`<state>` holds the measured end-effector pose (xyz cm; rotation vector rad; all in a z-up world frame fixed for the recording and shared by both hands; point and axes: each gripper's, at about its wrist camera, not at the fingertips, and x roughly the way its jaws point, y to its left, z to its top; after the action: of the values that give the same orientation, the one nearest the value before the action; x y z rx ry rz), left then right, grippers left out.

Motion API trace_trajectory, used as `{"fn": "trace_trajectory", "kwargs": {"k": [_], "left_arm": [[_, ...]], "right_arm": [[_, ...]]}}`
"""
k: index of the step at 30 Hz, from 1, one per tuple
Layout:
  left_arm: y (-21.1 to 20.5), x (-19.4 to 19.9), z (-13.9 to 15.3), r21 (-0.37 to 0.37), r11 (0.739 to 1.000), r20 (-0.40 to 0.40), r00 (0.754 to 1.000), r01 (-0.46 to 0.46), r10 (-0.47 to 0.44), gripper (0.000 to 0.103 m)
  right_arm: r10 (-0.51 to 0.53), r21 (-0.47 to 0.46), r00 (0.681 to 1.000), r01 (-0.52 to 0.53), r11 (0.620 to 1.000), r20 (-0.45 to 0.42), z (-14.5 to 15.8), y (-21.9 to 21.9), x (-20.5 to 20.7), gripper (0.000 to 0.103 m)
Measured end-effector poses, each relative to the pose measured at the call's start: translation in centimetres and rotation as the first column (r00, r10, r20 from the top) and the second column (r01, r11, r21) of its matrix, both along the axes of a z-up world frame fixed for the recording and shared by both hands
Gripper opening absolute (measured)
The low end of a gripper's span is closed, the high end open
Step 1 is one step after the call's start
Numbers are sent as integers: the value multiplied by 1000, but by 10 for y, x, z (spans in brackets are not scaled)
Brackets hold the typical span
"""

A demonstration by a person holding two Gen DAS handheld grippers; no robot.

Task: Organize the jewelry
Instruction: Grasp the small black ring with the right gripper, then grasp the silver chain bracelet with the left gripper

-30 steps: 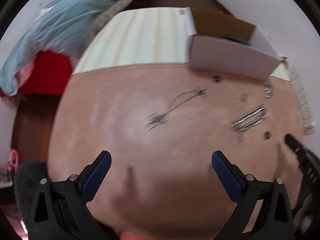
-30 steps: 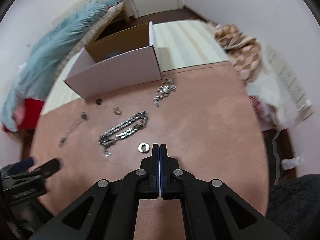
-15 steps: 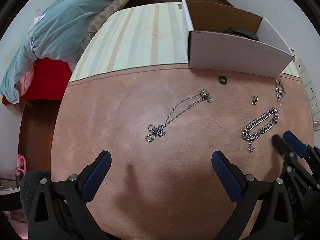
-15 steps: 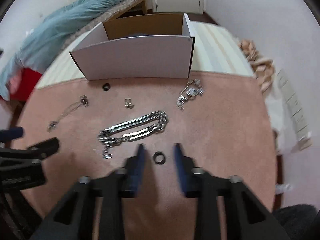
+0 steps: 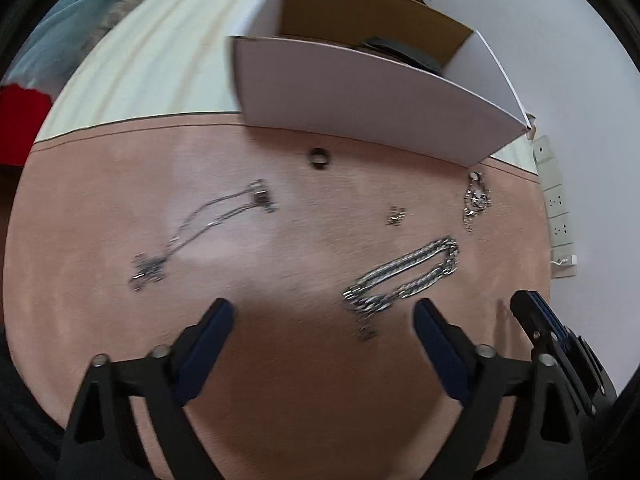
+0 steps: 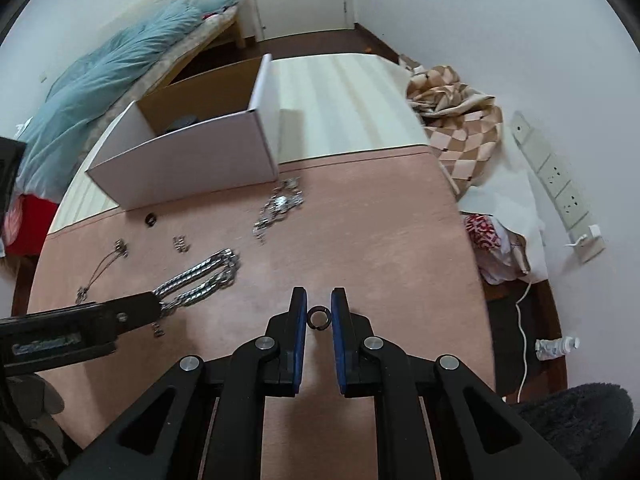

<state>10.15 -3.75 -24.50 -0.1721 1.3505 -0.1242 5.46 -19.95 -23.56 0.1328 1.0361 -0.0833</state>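
Jewelry lies on a pink mat. A thick silver chain lies just ahead of my open, empty left gripper. A thin necklace, a dark ring, a small clasp and a silver cluster lie farther off. My right gripper is open, its pads on either side of a small dark ring without touching it. An open white box stands at the back.
A striped cloth covers the far table. A checked cloth and wall sockets are at the right. A bed with a blue duvet is at the far left.
My right gripper opened from shut and now straddles the small ring. My left gripper moved right and forward, toward the thick chain.
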Motion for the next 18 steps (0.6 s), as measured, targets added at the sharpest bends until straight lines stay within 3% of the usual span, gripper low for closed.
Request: {"fn": "trace_trajectory", "kwargs": {"k": [4,6,9,11,13,18], "left_arm": [[-19,5,0,74,996,29,998,59,-61,78],[-28,5,1,127,988,49,994,90,-96,68],[-39,-1,6,136,982,80,987,130,-142,42],[-45,-7,9,150,976,94,981,157,-172,19],[-50,-10,10,165,969,102,974,182,-200,7],[-35,-14,15,108,980,103,979,166,-177,6]], "right_arm": [[-24,8,1000,24,1000,-6,-3,-8,-1,13],[-38,20,999,38,999,-19,-6,-12,-1,13],[-67,51,997,68,996,-33,-9,-20,0,13],[-80,64,996,82,995,-33,-9,-23,1,13],[-89,67,996,91,994,-29,-8,-26,2,13],[-95,93,995,96,991,-5,3,-28,1,13]]}}
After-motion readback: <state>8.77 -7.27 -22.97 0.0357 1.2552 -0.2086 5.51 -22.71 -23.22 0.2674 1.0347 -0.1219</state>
